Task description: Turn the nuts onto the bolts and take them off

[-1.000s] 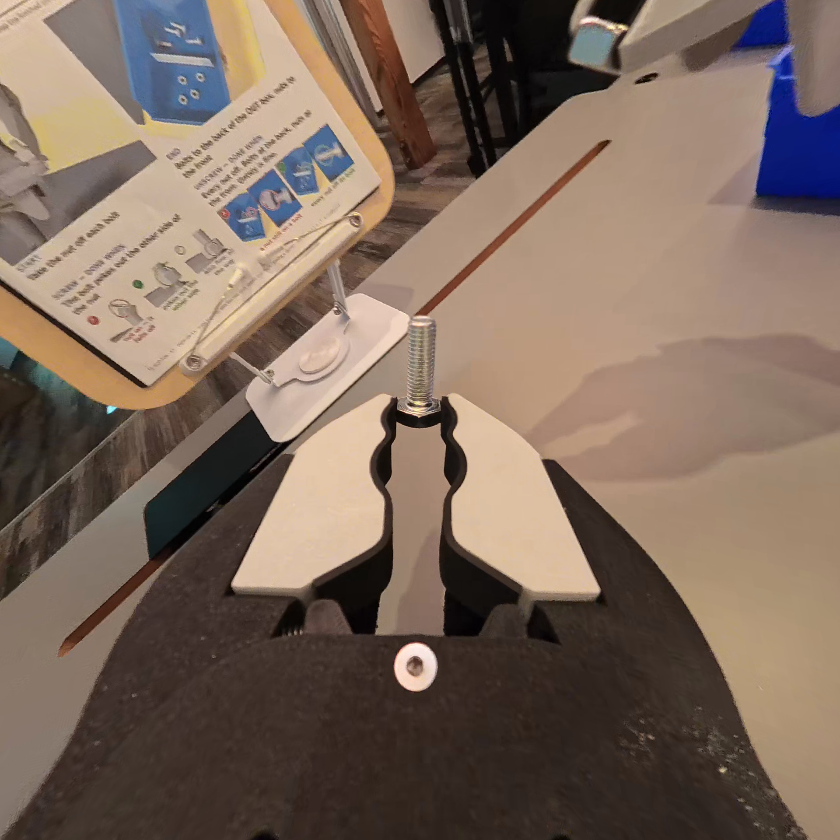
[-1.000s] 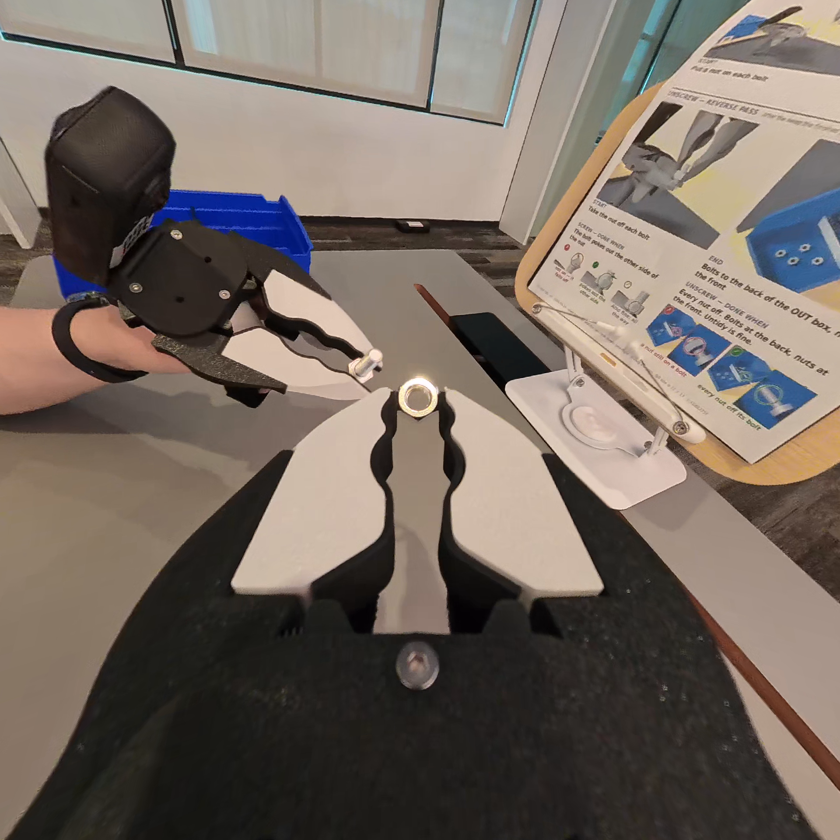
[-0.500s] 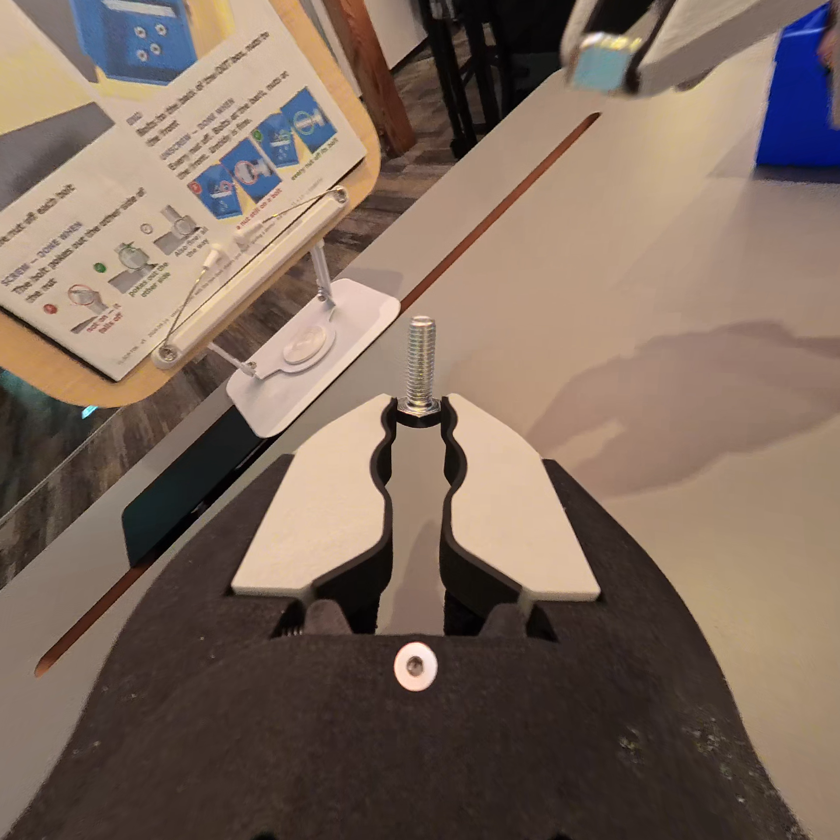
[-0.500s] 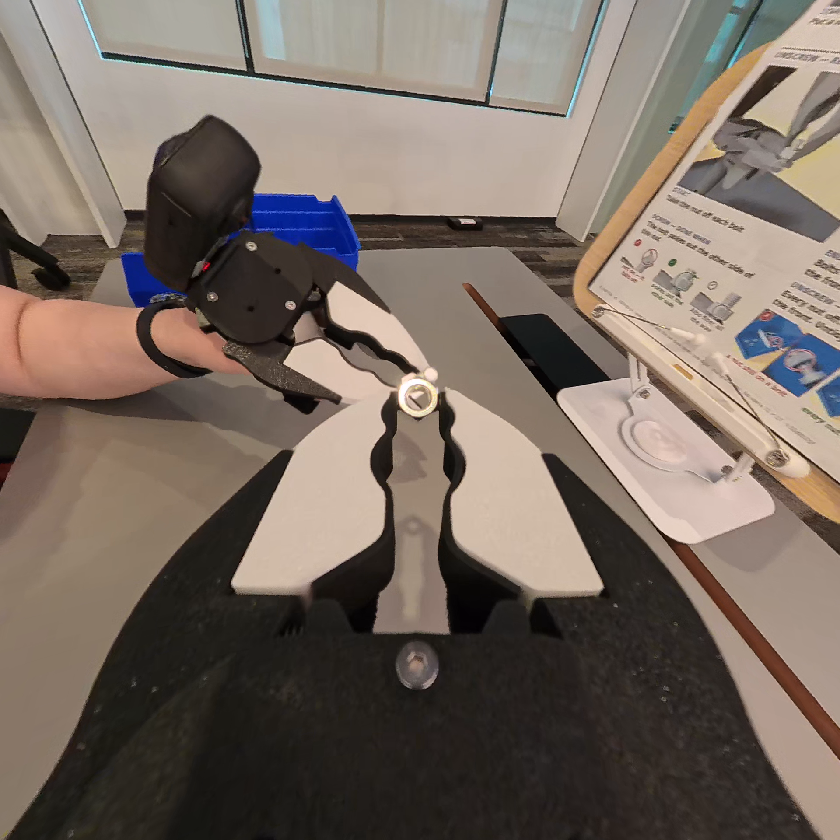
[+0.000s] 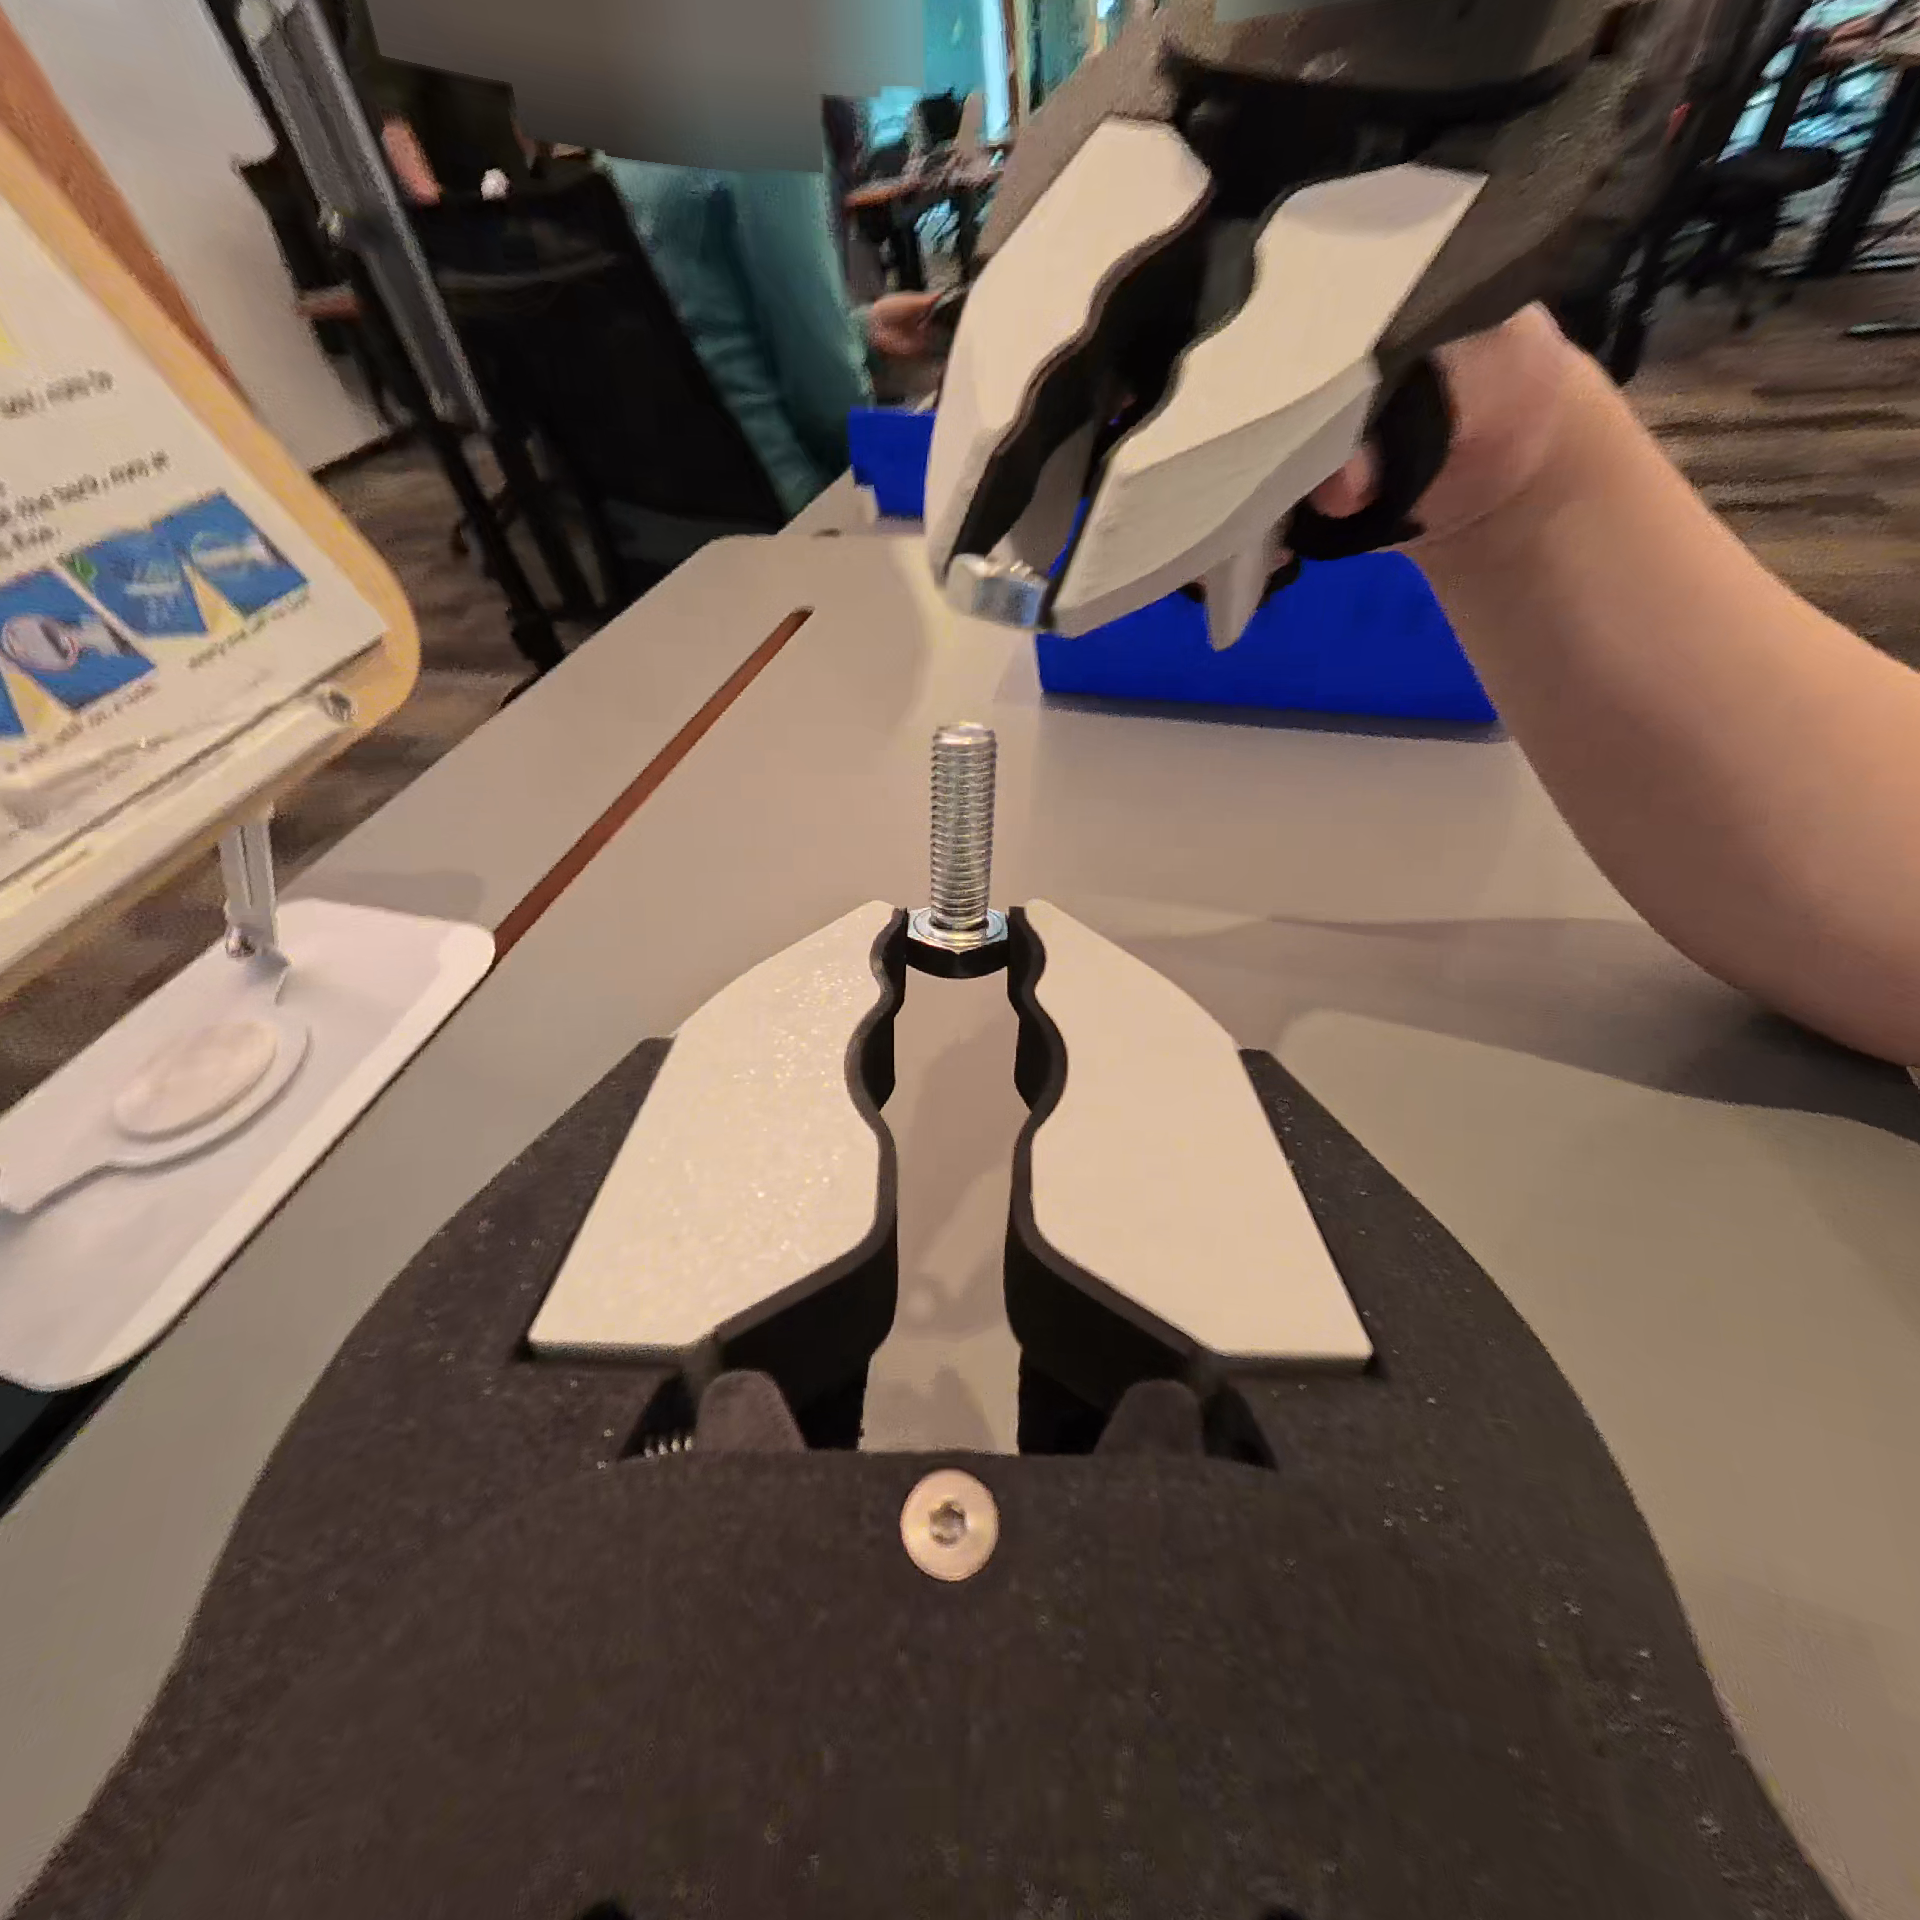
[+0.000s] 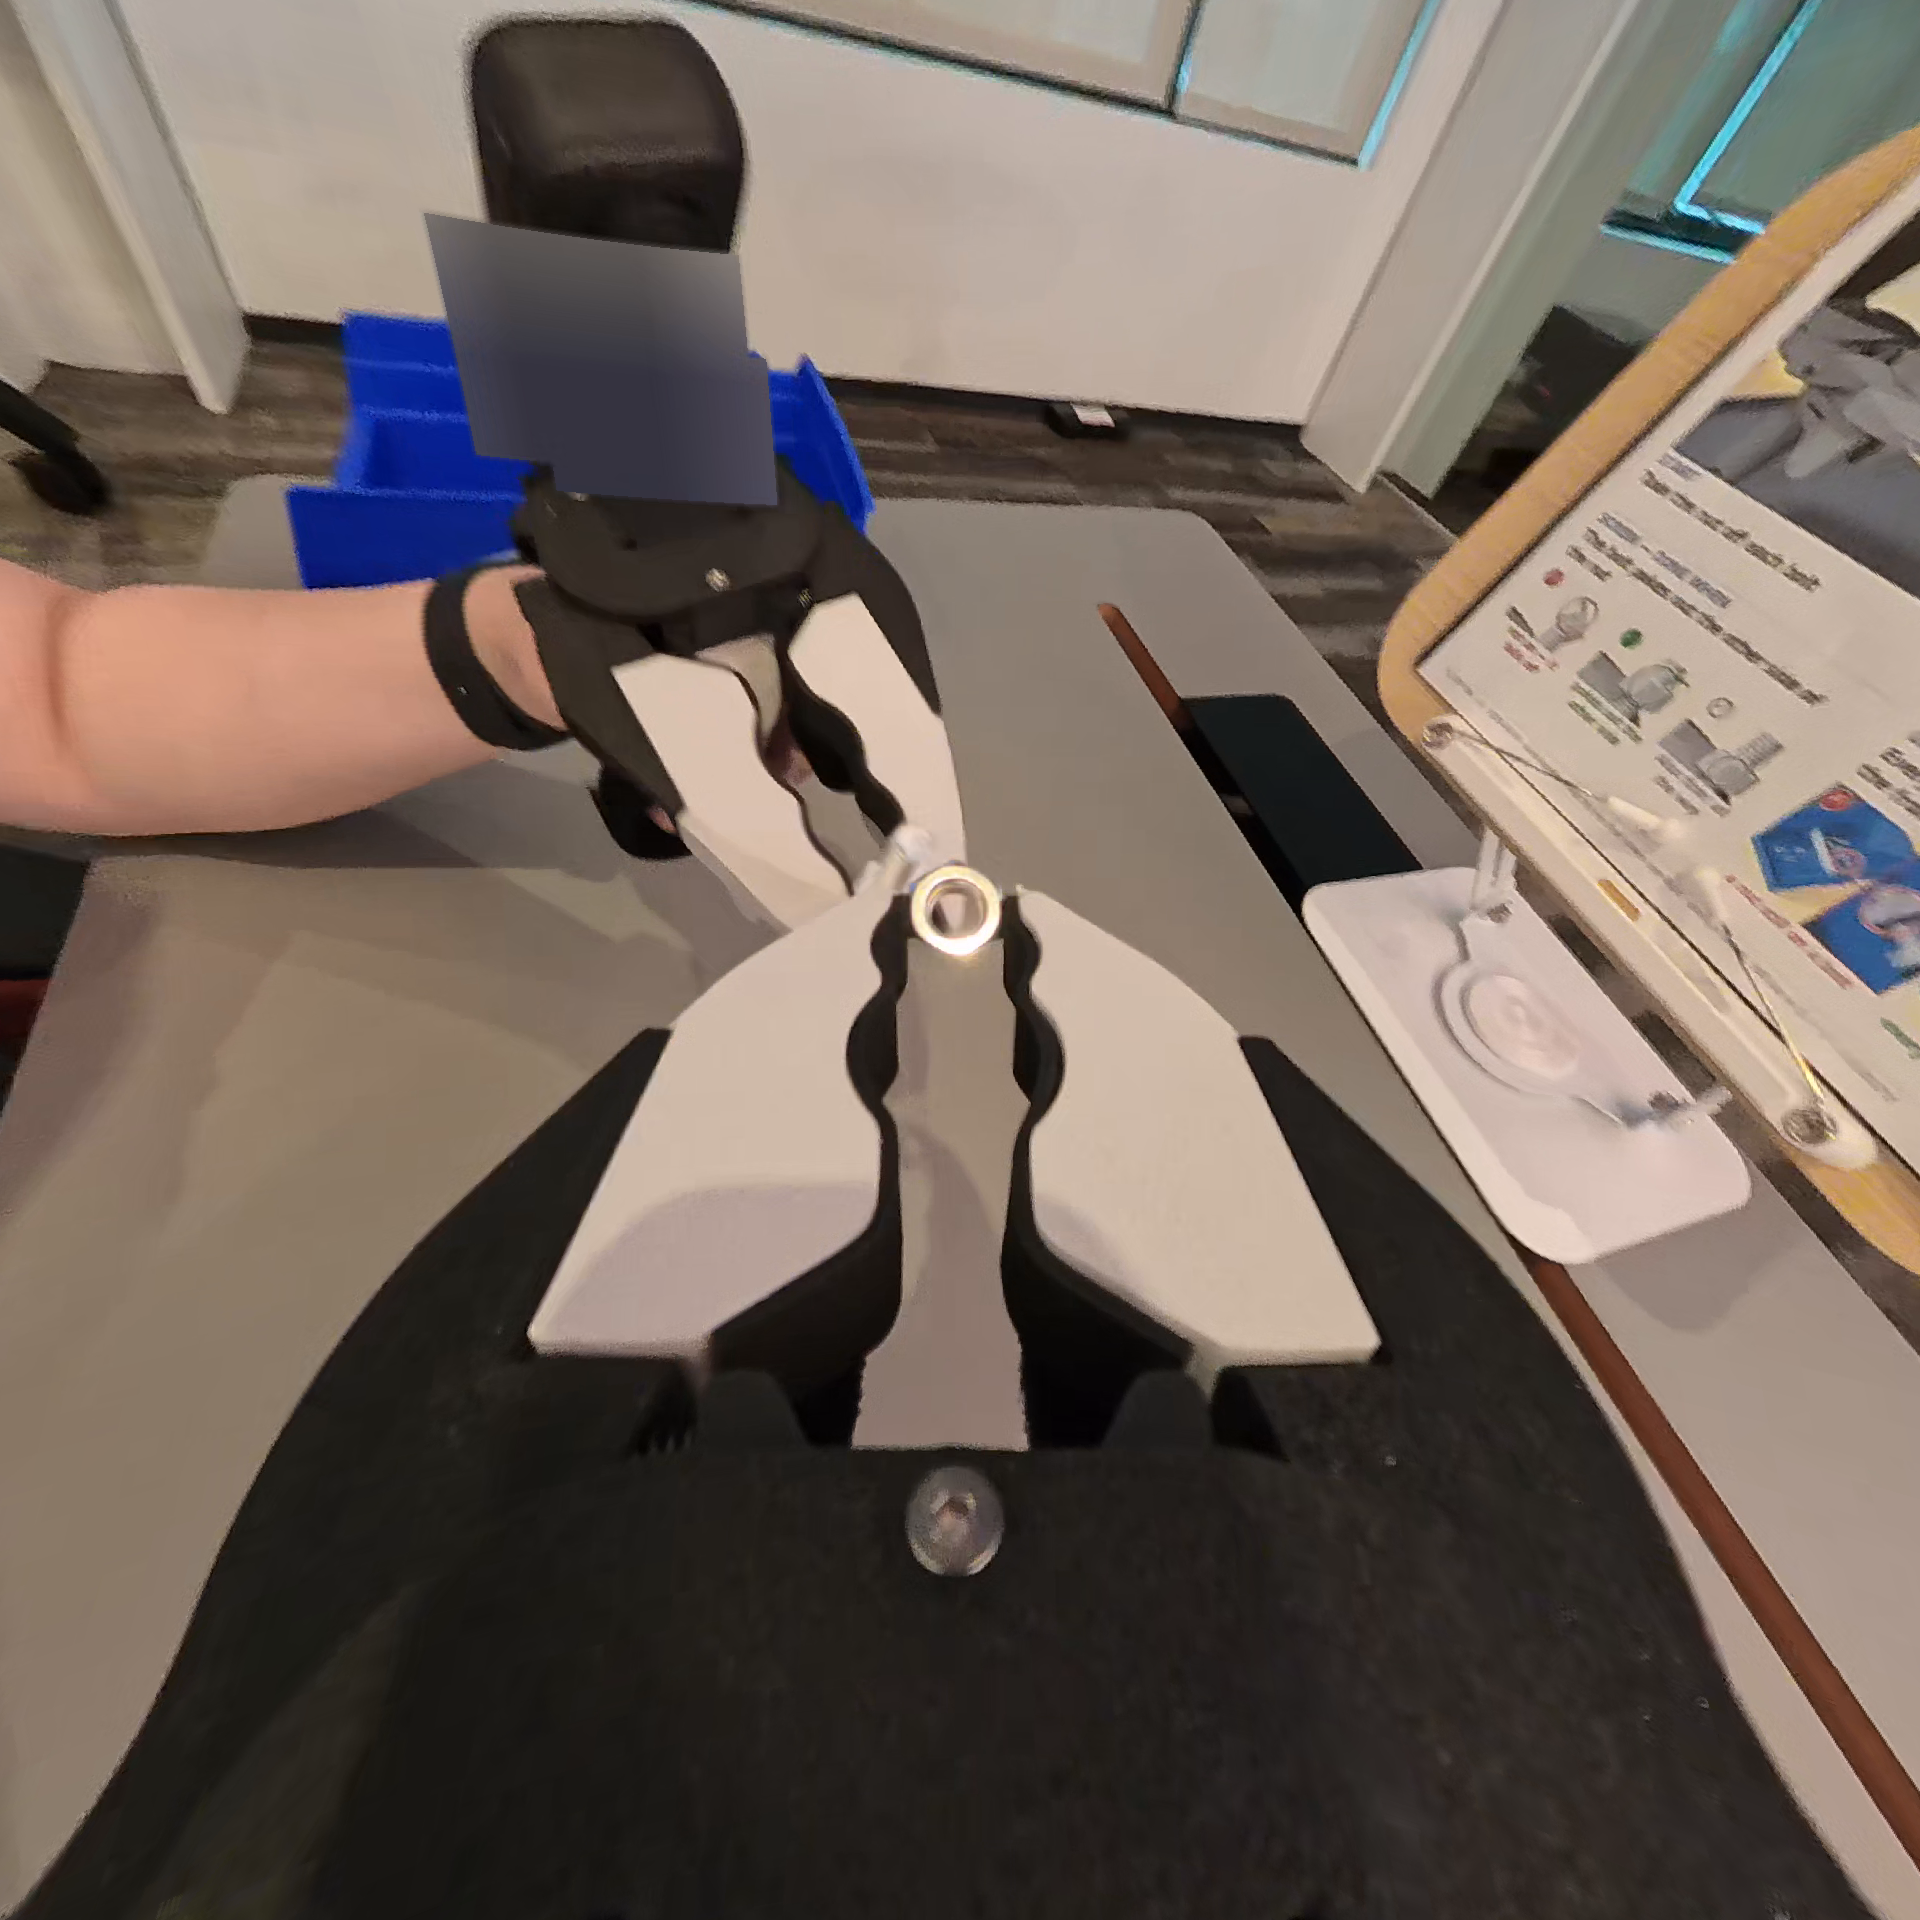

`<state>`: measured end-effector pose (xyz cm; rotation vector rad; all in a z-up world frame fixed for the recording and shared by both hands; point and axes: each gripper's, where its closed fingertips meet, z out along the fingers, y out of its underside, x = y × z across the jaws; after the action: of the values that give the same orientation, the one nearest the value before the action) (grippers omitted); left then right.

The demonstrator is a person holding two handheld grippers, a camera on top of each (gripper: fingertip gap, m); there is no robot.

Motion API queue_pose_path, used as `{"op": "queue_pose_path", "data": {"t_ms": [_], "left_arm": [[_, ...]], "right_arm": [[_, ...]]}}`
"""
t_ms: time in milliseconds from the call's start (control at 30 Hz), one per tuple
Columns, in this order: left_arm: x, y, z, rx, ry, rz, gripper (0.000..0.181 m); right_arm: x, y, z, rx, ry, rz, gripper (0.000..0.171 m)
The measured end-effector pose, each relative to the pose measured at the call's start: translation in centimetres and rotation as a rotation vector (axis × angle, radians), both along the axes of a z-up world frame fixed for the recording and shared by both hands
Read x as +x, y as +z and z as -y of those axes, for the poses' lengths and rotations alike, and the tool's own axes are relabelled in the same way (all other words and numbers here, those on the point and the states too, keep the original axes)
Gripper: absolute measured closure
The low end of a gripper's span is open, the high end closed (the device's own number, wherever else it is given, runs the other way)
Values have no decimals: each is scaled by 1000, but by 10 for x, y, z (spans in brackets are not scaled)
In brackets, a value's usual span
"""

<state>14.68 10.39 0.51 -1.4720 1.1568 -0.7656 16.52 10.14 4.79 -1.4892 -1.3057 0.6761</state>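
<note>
Gleaming silver, the threaded bolt point(image 5: 962, 826) stands upright below the hex nut point(image 5: 997, 596).

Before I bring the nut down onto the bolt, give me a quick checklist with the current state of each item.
1. Left gripper shut on the bolt at its head: ok.
2. Bolt's threaded end free, pointing away from the jaws: ok.
3. Right gripper shut on the nut: ok.
4. Nut on the threads: not ok, a gap shows in the left wrist view.
5. Nut's hole in line with the bolt: cannot tell.
6. Blue bin away from the bolt's tip: ok.
</note>
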Motion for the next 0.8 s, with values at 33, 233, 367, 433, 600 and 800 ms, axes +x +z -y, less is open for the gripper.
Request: {"op": "queue_pose_path", "data": {"t_ms": [33,233,367,433,600,800], "left_arm": [[-3,3,3,25,-30,15,163],[-37,4,-21,48,64,-13,163],[-54,12,-31,52,130,-2,163],[-57,15,-30,62,140,-3,163],[-58,15,-31,85,156,-28,163],[-55,12,-31,80,143,-32,163]], "right_arm": [[0,-1,-2,5,-31,25,155],[10,2,-49,134,-452,119,155],[2,-6,-63,132,-555,116,155],[-1,-12,-66,128,-575,134,155],[-10,-15,-65,121,-560,135,155],[-9,-14,-66,124,-567,137,155]]}}
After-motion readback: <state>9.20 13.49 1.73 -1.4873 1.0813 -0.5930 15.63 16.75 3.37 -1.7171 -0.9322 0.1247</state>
